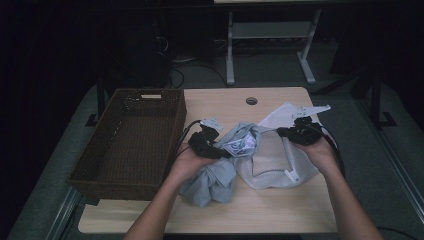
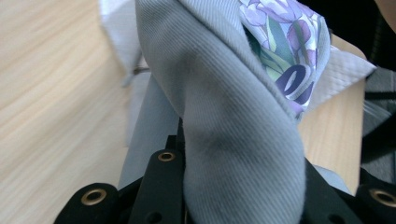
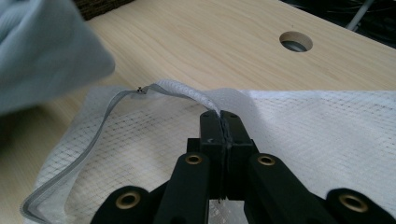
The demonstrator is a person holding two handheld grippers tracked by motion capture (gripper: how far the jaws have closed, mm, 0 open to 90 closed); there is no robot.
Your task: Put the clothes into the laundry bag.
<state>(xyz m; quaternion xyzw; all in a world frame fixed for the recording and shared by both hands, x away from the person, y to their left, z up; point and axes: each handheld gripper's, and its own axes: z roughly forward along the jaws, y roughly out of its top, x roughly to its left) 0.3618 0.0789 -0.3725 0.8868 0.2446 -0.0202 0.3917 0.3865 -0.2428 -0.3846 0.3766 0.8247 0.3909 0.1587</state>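
The counter (image 1: 280,205) is of light wood and carries a large brown wicker basket (image 1: 130,140) at its left side. Beside the basket lies a white mesh laundry bag (image 1: 272,167) with its zipper mouth open, and at this mouth hangs a grey garment (image 1: 212,182), partly lifted, with its lower end bunched on the counter.

The left tongs (image 1: 212,145) are closed on a thick fold of the grey garment (image 2: 233,140). The right tongs (image 1: 295,132) are fully closed on the zipper edge (image 3: 187,93) of the bag (image 3: 327,121) and hold the mouth up.

I judge that both things are light, soft and limp; they will sag and slip, so a thick fold of the garment and the stiffer zipper edge of the bag are the good places to take hold.

The left gripper view shows a floral purple cloth (image 2: 285,46) wrapped inside the grey fabric, which in the high view is small and unclear. The right gripper view shows the small metal zipper pull (image 3: 141,91) and the fine net of the bag. The high view shows the basket and both hands together.
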